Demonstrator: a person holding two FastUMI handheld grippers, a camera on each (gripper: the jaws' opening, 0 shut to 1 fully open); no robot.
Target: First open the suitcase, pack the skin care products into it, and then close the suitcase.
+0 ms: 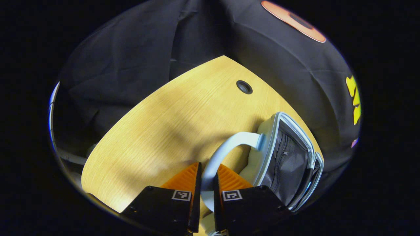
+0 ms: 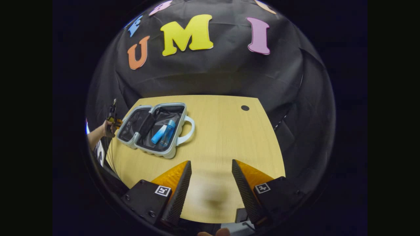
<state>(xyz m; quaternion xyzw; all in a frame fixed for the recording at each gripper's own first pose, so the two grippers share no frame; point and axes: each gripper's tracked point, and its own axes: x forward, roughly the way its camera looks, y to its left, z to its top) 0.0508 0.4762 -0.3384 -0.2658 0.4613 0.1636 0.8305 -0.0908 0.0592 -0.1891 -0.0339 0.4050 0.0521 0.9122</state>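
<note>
Left gripper view: the left gripper (image 1: 206, 183) is clenched on the handle (image 1: 226, 147) of the suitcase (image 1: 288, 160), both fingers pressing the handle's lower run. The case stands almost shut, lid and base close w/ a thin gap, grey lining and a zip pocket showing. Holding the handle prob. steadies the case for the closing step. Behind the case the table (image 1: 170, 124) is pale wood w/ a cable hole (image 1: 244, 87); black cloth wall beyond.

Right gripper view: the right gripper (image 2: 210, 178) hangs released, nothing between its fingers, well apart from the suitcase (image 2: 154, 131), which looks open and flat here. Two blue bottles (image 2: 164, 132) lie in the half by the handle (image 2: 187, 130), so packing looks done. A hand (image 2: 108, 127) sits at the case's far side. Same wood table (image 2: 229, 137), black cloth behind.
</note>
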